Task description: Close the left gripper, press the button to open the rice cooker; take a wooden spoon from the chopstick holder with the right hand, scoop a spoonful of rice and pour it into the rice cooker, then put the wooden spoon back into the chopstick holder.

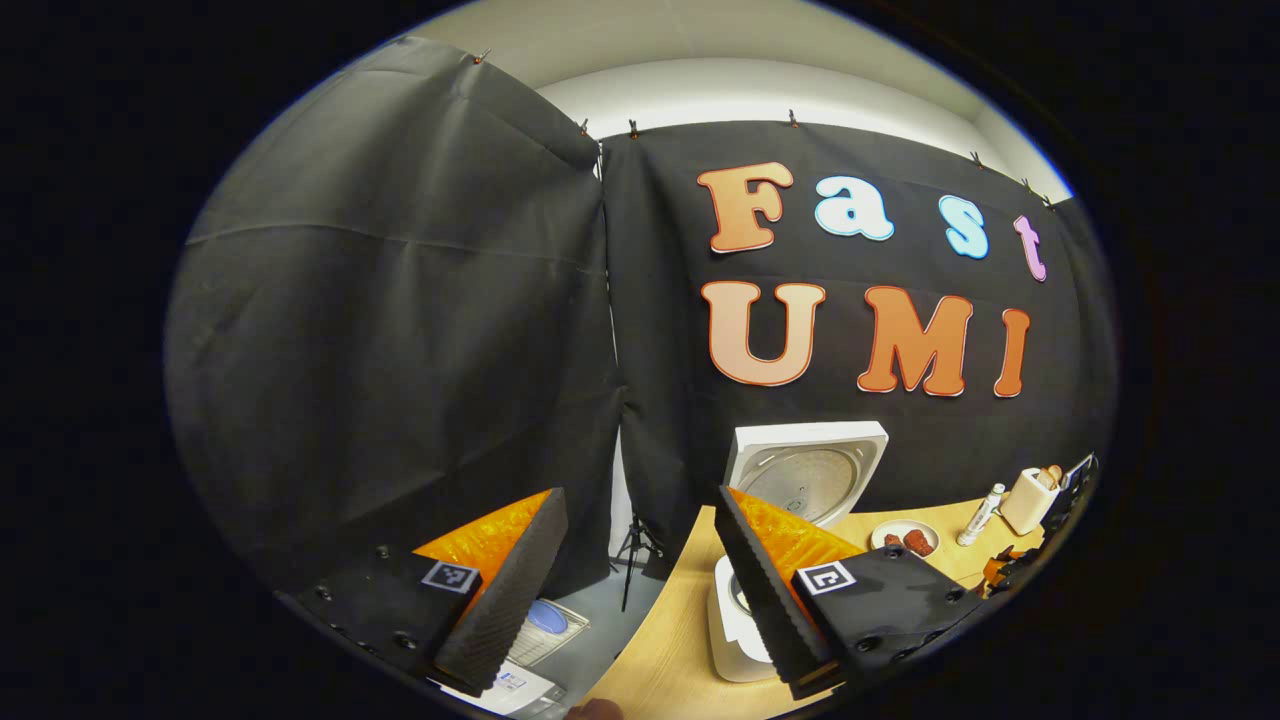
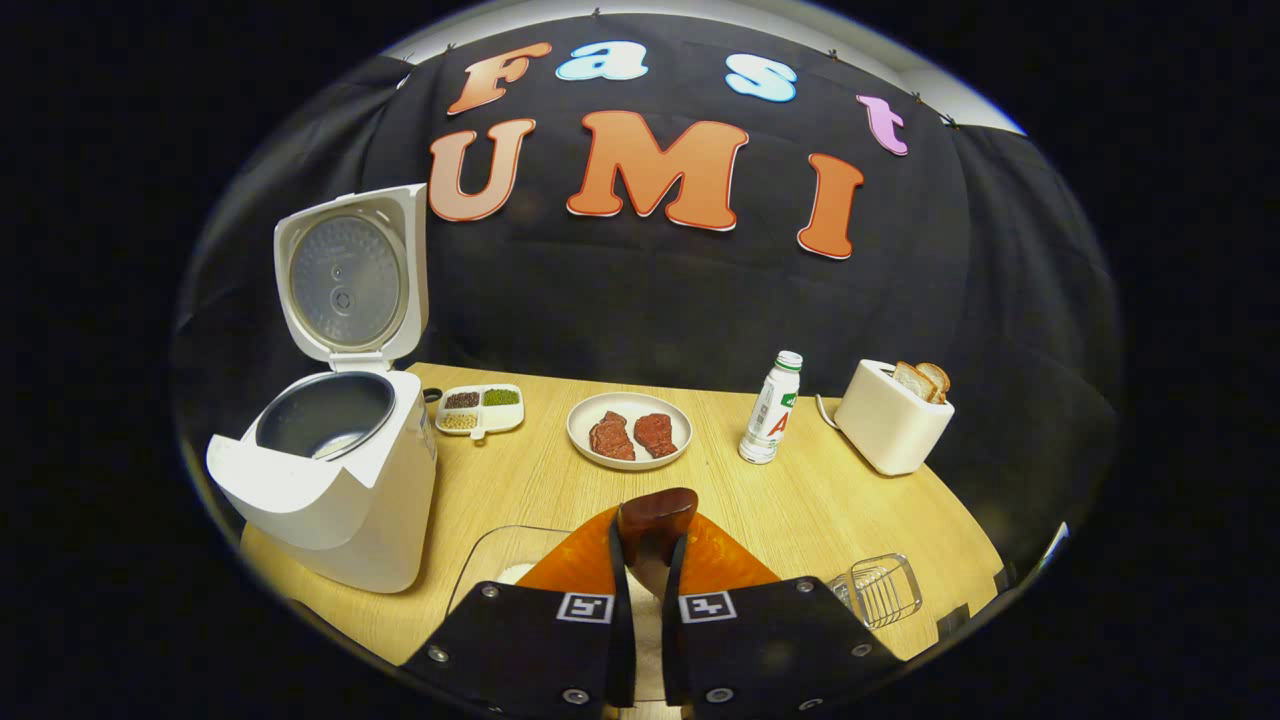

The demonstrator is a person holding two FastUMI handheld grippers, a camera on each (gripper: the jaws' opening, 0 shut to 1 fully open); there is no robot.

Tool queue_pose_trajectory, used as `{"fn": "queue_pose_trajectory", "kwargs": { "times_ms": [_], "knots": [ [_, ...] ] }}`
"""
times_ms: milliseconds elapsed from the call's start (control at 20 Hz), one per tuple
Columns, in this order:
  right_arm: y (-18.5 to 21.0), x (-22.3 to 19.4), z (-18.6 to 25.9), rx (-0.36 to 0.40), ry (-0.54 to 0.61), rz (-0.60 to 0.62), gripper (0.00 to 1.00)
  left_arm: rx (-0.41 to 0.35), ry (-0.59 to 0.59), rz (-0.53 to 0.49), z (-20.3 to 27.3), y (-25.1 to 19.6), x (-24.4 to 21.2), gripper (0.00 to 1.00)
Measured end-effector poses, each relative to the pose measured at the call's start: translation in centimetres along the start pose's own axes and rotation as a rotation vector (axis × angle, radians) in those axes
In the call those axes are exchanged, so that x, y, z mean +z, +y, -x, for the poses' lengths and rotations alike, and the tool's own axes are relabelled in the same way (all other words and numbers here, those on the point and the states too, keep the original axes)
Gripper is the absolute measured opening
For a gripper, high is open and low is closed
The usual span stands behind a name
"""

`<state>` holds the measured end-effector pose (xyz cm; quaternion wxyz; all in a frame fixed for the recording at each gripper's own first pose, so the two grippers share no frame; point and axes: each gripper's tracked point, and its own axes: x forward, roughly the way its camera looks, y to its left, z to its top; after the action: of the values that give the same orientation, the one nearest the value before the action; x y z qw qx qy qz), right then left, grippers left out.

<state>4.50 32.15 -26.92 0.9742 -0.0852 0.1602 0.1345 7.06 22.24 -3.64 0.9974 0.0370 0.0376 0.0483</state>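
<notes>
In the right gripper view, the right gripper (image 2: pixel 648 560) is clamping its two fingers on the handle of the wooden spoon (image 2: pixel 655 520), whose dark rounded end is sticking up between them. Just beneath the fingers a clear glass container (image 2: pixel 500 555) is sitting at the near edge of the table (image 2: pixel 800 500), with something white in it that may be the rice. A small wire chopstick holder (image 2: pixel 885 588) is standing near the table's near right corner. Farther out, the rice cooker (image 2: pixel 335 470) is sitting at the left edge with its lid (image 2: pixel 350 275) standing open and upright, the inner pot showing. Beside it a divided dish of grains (image 2: pixel 480 408) is lying toward the far edge, then a plate (image 2: pixel 628 432) with two pieces of meat, a small bottle (image 2: pixel 772 408) standing upright, and a toaster (image 2: pixel 890 418) holding bread slices toward the far right.

In the left gripper view, the left gripper (image 1: pixel 640 570) is holding its fingers wide apart with nothing between them, off the table's left edge, and the open cooker is showing behind its right finger (image 1: pixel 765 590).
</notes>
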Motion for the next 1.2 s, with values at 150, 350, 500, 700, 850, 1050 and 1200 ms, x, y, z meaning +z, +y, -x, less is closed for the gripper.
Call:
{"fn": "queue_pose_trajectory", "kwargs": {
  "times_ms": [150, 350, 500, 700, 850, 1050, 1200],
  "knots": [
    [1.0, -0.6, 0.0, 0.016, 0.004, -0.052, 0.1, 0.006, 0.003, -0.005, -0.1, 0.4, -0.1, 1.0],
    [2.9, -1.6, 0.0, 0.08, 0.048, -0.292, 0.1, 0.009, 0.008, 0.002, -0.2, 0.8, -0.5, 1.0],
    [2.9, -1.9, 0.0, 0.1, 0.064, -0.44, 0.1, 0.009, 0.017, 0.005, -0.1, 0.7, -0.8, 1.0],
    [1.8, -2.2, -0.3, 0.093, 0.076, -0.603, 0.1, 0.0, 0.019, 0.021, -0.3, 0.4, -1.0, 1.0],
    [0.9, -2.7, -0.4, 0.093, 0.081, -0.746, 0.1, -0.006, 0.02, 0.025, -0.3, 0.0, -0.9, 1.0],
    [-0.7, -3.8, -0.6, 0.083, 0.079, -0.924, 0.1, -0.007, 0.009, 0.01, 0.0, -0.4, -0.3, 1.0],
    [-1.7, -4.5, -0.6, 0.086, 0.068, -1.06, 0.1, -0.023, 0.01, 0.013, 0.3, -1.1, 0.0, 1.0]
  ]
}}
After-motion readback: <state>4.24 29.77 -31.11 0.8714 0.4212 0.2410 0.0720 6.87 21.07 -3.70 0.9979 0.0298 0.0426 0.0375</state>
